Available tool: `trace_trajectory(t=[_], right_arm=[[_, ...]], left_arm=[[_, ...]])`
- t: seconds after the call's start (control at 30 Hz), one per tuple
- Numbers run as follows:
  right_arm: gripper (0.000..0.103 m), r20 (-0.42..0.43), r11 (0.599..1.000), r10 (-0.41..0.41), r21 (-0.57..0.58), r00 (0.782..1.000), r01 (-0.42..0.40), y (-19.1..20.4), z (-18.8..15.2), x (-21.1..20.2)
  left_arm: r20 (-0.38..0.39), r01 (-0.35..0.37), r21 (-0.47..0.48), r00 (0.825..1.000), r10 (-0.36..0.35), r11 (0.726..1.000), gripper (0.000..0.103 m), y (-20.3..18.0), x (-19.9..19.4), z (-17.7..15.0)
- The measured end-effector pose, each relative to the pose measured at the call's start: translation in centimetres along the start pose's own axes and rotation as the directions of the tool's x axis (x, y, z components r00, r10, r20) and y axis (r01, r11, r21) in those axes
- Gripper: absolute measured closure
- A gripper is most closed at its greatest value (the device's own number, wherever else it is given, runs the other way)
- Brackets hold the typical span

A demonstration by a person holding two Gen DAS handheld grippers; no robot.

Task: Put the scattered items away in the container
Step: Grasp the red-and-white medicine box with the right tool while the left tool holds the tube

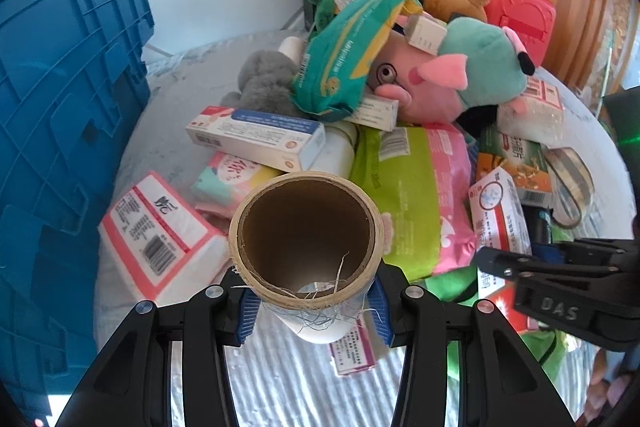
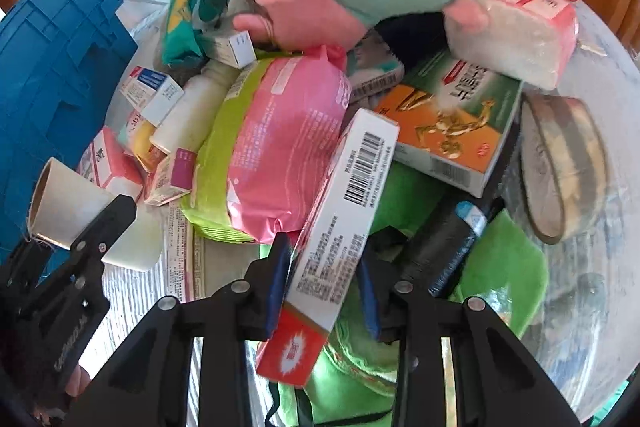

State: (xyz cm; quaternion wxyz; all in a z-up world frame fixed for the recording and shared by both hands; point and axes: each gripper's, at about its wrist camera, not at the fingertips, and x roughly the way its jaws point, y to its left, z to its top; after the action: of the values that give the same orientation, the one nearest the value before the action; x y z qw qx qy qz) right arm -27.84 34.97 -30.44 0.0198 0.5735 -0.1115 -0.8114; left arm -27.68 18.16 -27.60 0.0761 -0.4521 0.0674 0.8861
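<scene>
Left-wrist view: left gripper (image 1: 312,301) half-open, clamped on a tan cardboard tube with frayed threads (image 1: 306,243), best kept snug while swinging left to the blue ribbed plastic crate (image 1: 60,99), insides hidden; right-wrist view: right gripper (image 2: 324,291) narrowly pinching a long white-and-red barcoded carton (image 2: 340,227), so lift straight up.

A cardboard tube (image 1: 306,239) wound with clear film, its hollow brown core facing the left wrist camera and loose threads trailing from its rim, sits tilted above the pale bedspread. A long white carton (image 2: 340,219) with a barcode and a red end stands on a slant over green fabric. Behind them a heap spreads across the bed: a pink-and-green packet (image 1: 416,195), a blue-and-white box (image 1: 256,137), a pink-and-teal plush toy (image 1: 452,75). The blue plastic crate (image 1: 60,107) stands at the left edge.
</scene>
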Motion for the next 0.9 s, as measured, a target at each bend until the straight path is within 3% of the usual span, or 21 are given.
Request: trace_trajectory(t=[0.2,0.47,0.67,0.73,0.8,0.9], right_arm=[[0.074,0.021,1.0,0.001,-0.027,1.0,-0.001,0.4,-0.5,-1.1],[0.082,0.116,0.997,0.021,-0.08,0.993,-0.012,1.3,0.0,-6.2],[0.082,0.085,0.998,0.055,-0.021,0.995,-0.053,0.2,-0.2,-5.4],[0.076,0.057,0.998,0.063,-0.004,0.996,-0.063,-0.2,-0.4,-4.7],[0.052,0.04,0.998,0.067,-0.001,0.997,-0.067,0.1,-0.6,-4.0],[0.046,0.022,0.996,0.086,0.014,0.996,-0.086,0.3,-0.6,-2.8]], left_arm=[[0.029,0.001,0.008,1.0,-0.001,1.0,0.058,-0.6,-1.2,0.3],[0.093,-0.001,0.001,0.996,0.001,1.0,0.058,-0.8,-4.3,1.3],[0.091,-0.02,-0.007,0.996,0.02,1.0,0.058,-0.3,-4.8,0.9],[0.076,-0.022,-0.019,0.997,0.023,1.0,0.058,0.2,-4.5,0.5],[0.063,-0.02,-0.025,0.998,0.022,0.999,0.058,0.6,-4.1,0.2],[0.054,-0.016,-0.018,0.998,0.017,1.0,0.058,0.8,-3.4,-0.1]])
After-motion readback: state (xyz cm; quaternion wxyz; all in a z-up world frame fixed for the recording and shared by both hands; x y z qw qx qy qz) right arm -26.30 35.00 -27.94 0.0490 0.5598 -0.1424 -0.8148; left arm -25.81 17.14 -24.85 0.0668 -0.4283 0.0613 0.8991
